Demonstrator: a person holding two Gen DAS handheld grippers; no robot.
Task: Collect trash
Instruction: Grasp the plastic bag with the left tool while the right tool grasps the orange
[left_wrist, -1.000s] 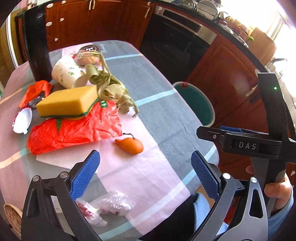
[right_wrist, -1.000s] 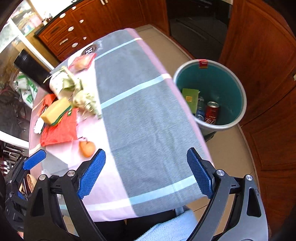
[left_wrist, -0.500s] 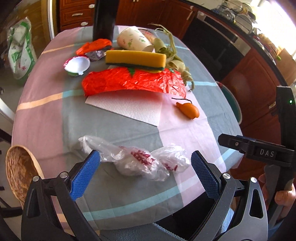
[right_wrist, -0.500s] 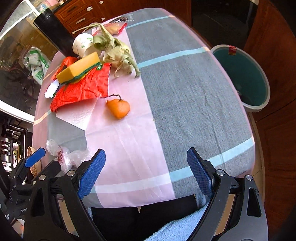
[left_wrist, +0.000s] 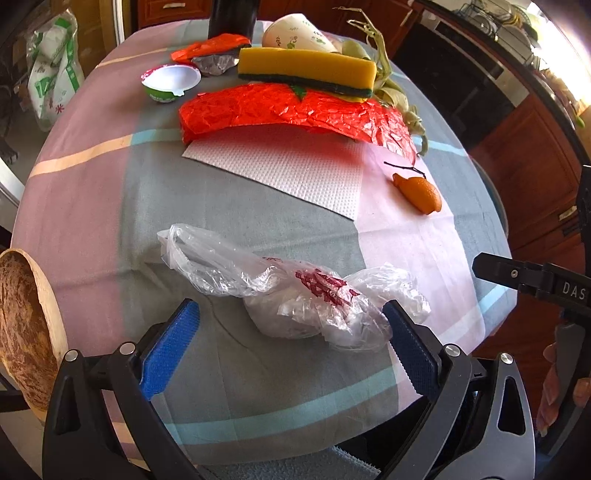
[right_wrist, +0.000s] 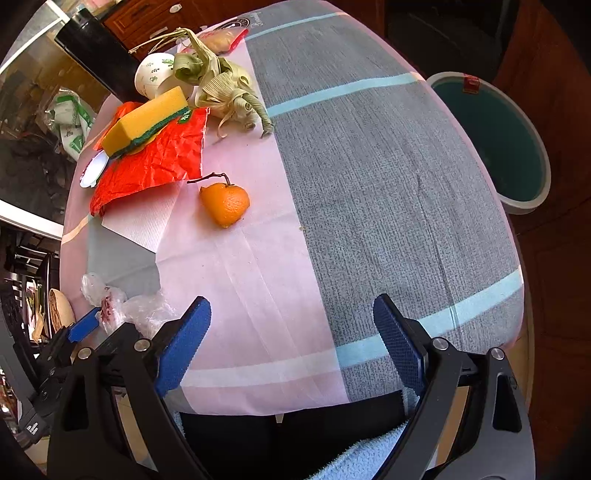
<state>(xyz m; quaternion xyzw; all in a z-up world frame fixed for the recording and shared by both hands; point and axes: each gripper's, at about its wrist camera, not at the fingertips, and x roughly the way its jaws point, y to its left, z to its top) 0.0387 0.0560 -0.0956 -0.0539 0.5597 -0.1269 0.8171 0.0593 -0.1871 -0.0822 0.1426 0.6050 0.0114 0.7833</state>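
Note:
A crumpled clear plastic bag (left_wrist: 291, 291) with red print lies on the table's near edge, just ahead of my open left gripper (left_wrist: 291, 339), whose right pad touches it. It also shows in the right wrist view (right_wrist: 125, 306). My right gripper (right_wrist: 291, 332) is open and empty over the table's near edge. An orange peel (right_wrist: 225, 203) (left_wrist: 419, 192), a red wrapper (left_wrist: 295, 110), a yellow sponge (left_wrist: 306, 70), a white napkin (left_wrist: 288, 170), a paper cup (left_wrist: 295, 35), dry husks (right_wrist: 221, 85) and a yogurt cup (left_wrist: 170, 83) lie farther off.
A teal trash bin (right_wrist: 495, 136) stands on the floor right of the table. A tall black bottle (right_wrist: 92, 48) stands at the table's far side. A wicker basket (left_wrist: 26, 332) sits off the left edge. The tablecloth (right_wrist: 369, 184) is striped grey and pink.
My left gripper has swung left and come down close to the plastic bag. My right gripper has turned left, so the bin slid to the right edge of its view.

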